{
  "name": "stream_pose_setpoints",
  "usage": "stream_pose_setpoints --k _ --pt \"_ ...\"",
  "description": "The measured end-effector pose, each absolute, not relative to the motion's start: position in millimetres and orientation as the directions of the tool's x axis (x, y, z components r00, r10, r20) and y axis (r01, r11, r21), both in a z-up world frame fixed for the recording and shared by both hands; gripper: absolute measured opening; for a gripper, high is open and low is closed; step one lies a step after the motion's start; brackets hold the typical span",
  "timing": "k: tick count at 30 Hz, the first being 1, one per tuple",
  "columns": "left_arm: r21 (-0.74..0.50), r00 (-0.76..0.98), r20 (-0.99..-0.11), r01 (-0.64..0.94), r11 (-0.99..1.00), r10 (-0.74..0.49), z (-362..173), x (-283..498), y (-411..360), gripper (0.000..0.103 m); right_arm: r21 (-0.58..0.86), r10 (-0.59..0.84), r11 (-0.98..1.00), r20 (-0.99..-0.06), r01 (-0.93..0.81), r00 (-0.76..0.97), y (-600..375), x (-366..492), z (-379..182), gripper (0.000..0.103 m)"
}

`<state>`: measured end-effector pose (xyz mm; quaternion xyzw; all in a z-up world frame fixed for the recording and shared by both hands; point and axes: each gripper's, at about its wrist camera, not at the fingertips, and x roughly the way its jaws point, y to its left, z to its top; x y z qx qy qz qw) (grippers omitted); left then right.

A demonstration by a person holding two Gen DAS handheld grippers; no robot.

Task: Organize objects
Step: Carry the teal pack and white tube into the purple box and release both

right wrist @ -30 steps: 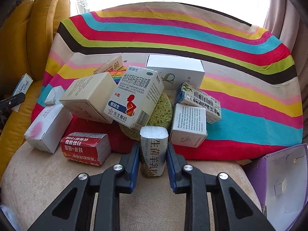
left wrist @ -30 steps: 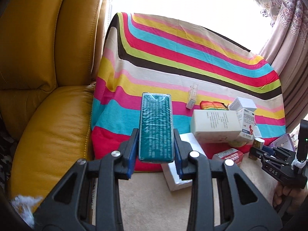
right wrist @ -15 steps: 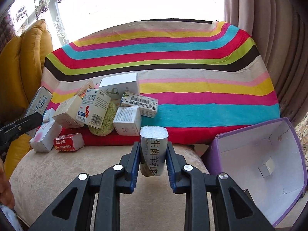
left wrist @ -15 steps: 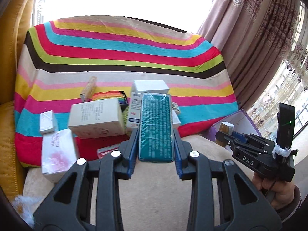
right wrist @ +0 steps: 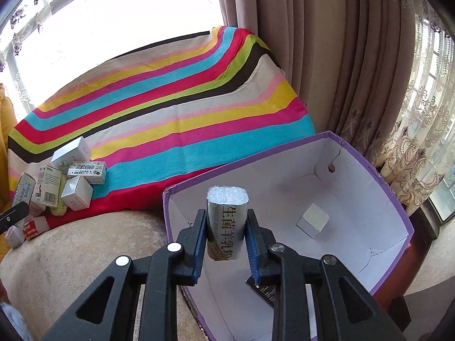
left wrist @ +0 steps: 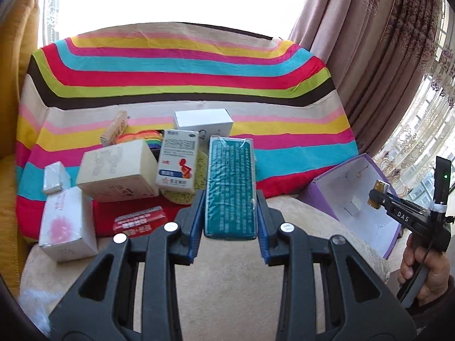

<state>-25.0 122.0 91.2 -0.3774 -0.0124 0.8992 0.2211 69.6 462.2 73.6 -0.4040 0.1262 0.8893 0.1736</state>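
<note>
The silver packet (right wrist: pixel 226 224) sits pinched in my right gripper (right wrist: pixel 226 240), hanging over the open purple box (right wrist: pixel 369 176), where a small cube (right wrist: pixel 313 223) already lies. I judge this the drop-off: lower, then release. My left gripper (left wrist: pixel 229 221) clamps a teal box (left wrist: pixel 230 187) above the sofa seat (left wrist: pixel 227 284), near the pile of cartons (left wrist: pixel 119 170); it goes next.

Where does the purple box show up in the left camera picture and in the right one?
Left wrist view: the purple box sits at the right, past the left gripper holding a teal packet.
Right wrist view: the box fills the lower right, open, right under the right gripper holding a silver packet.
Shared landmark: the striped blanket behind it.
</note>
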Motion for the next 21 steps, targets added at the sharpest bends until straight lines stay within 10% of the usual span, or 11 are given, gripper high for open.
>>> stream_pose_setpoints --k 14,21 --pt "0.084 -0.935 -0.354 -0.035 -0.996 0.003 256 117 -11 0.037 0.115 0.097 -0.961 -0.709 -0.250 -0.699 400 64 97 0.027" --pt "-0.035 -0.875 -0.402 -0.280 -0.959 0.270 268 119 30 0.037 0.107 0.130 -0.957 -0.670 -0.268 -0.731 413 89 116 0.027"
